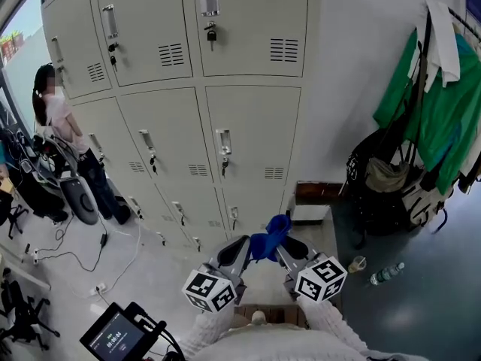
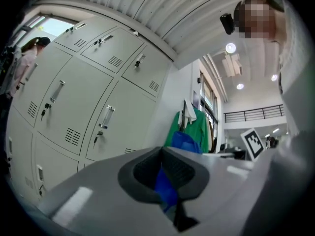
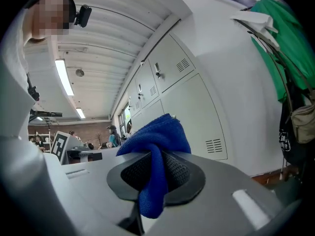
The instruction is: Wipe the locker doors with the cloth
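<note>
A bank of cream locker doors stands in front of me, each with a handle and a vent. Below them, both grippers are held close together with a blue cloth bunched between their tips. My left gripper is shut on a fold of the cloth. My right gripper is shut on the cloth's bigger bunch, which spills over its jaws. The lockers also fill the left gripper view and run along the right gripper view. Neither gripper touches a door.
A person stands by the lockers at the far left, with cables and gear on the floor there. Green garments and bags hang on a rack at right. A bottle and cup lie on the floor. A screen device sits bottom left.
</note>
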Motion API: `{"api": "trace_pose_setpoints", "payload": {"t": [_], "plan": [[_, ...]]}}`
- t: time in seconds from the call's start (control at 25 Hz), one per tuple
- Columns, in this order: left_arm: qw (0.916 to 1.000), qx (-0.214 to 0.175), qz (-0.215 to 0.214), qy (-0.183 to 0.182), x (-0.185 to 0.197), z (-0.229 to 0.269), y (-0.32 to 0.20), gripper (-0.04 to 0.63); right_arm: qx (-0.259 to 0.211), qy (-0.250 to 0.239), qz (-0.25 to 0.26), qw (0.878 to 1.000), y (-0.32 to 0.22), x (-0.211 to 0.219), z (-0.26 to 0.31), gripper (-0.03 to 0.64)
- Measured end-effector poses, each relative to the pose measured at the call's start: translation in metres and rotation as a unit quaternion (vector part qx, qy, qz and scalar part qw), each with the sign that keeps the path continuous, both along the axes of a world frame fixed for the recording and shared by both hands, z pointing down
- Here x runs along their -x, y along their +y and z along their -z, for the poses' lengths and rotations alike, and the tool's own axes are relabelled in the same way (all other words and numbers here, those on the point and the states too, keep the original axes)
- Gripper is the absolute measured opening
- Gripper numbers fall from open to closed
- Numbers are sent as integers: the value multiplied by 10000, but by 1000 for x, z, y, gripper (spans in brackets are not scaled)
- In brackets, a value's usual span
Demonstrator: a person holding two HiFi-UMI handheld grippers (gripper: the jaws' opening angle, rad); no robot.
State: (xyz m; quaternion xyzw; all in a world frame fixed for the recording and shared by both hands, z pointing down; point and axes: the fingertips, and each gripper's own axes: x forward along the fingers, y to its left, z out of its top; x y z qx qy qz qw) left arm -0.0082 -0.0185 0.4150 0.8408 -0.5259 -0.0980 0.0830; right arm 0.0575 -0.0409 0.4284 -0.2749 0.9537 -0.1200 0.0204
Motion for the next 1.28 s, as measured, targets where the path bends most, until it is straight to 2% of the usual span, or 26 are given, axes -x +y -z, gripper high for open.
{"api": "trace_pose_setpoints", "payload": {"t": [0.28, 0.76, 1.08, 1.28], "plan": [[9999, 113, -62, -34, 10, -6, -40, 6, 146, 36, -11, 9999, -36, 14, -11, 52], [9996, -130, -176, -166, 62, 21, -99, 6, -167, 119, -64, 9998, -93, 72, 12, 52], [9987, -195, -365, -285, 89, 26, -117, 6, -170, 190, -245, 9994, -116, 102, 9, 52], [9990, -185, -337, -219, 98, 26, -130, 6, -160, 242, -202, 9994, -123, 112, 11, 52]]}}
